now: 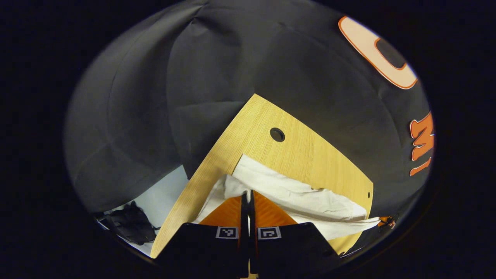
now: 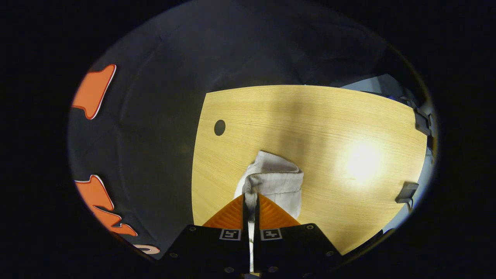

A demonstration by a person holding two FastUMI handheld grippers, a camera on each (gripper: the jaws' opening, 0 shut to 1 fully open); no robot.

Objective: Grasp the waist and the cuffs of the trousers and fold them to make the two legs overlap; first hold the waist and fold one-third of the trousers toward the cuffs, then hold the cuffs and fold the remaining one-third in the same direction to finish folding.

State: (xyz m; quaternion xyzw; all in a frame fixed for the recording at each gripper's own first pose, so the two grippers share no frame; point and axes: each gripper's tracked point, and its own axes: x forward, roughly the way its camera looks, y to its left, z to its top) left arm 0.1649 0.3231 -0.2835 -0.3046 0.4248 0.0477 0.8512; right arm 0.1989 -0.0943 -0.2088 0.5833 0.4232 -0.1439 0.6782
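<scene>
Both jaws pinch cloth: left gripper (image 1: 248,193) nips one end of the white trousers (image 1: 294,193), right gripper (image 2: 250,197) the other bunched end, holding them just over the tabletop (image 2: 310,116), probably to lay leg over leg.

Left gripper (image 1: 248,193) was clamped on an edge of the white trousers (image 1: 294,193), cloth pinched between both fingers and stretched rightward over the wooden table (image 1: 279,155), a round hole (image 1: 277,134) in the tabletop beyond the fabric.
</scene>
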